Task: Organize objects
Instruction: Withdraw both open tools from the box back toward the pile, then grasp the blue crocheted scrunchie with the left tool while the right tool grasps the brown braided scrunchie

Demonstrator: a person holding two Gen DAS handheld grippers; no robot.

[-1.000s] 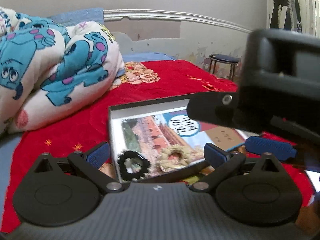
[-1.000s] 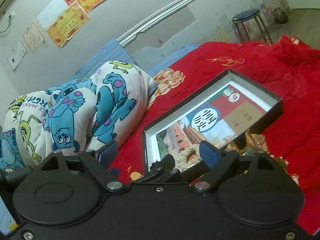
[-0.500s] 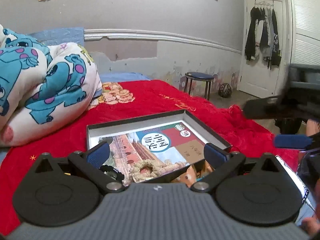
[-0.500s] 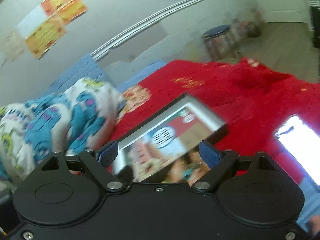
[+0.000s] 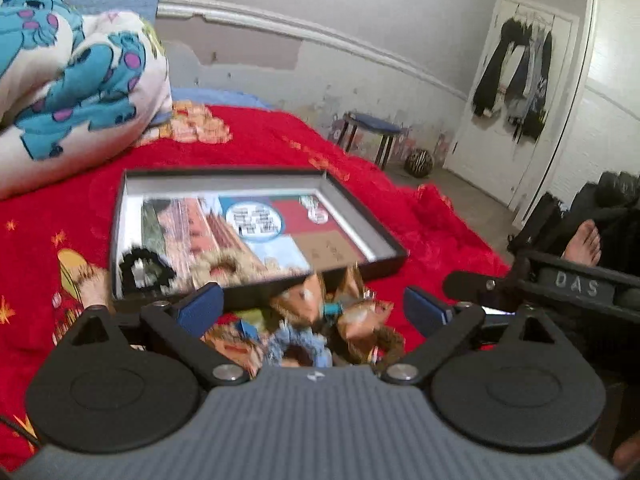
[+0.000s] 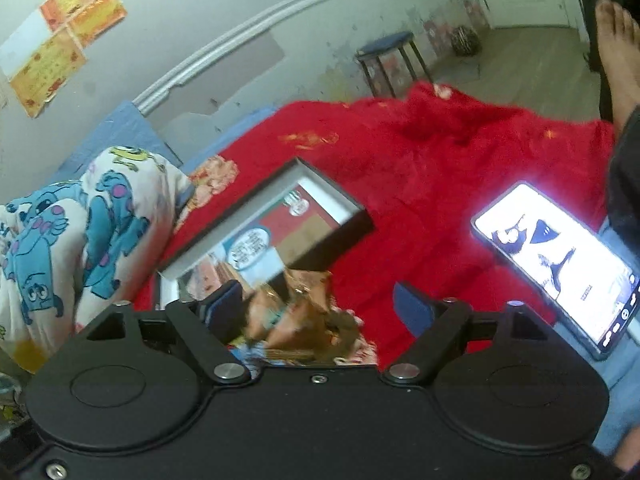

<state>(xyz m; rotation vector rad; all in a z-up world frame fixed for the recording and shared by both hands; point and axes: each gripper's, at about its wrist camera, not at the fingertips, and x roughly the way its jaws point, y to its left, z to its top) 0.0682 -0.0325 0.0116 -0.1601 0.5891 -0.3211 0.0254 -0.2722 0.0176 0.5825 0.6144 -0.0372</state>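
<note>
A shallow black box (image 5: 362, 218) lies on the red bed cover, with a picture book (image 5: 256, 224) flat inside it. A black scrunchie (image 5: 145, 273) and a tan furry scrunchie (image 5: 230, 266) lie on the book at the box's near end. A pile of hair ties and small packets (image 5: 320, 320) lies in front of the box, between my left gripper's open fingers (image 5: 314, 306). In the right wrist view the same pile (image 6: 304, 316) sits between my right gripper's open fingers (image 6: 318, 306), with the box (image 6: 352, 216) beyond. Both grippers are empty.
A folded blue-monster quilt (image 5: 76, 80) lies at the bed's far left. A lit phone (image 6: 560, 264) lies on the cover at right, beside a person's bare foot (image 6: 618, 56). A stool (image 5: 370, 136) stands by the wall.
Both grippers have pulled back and swung right. The pile in front of the box now shows between the fingers. The right gripper has left the box area, and the phone has come into view.
</note>
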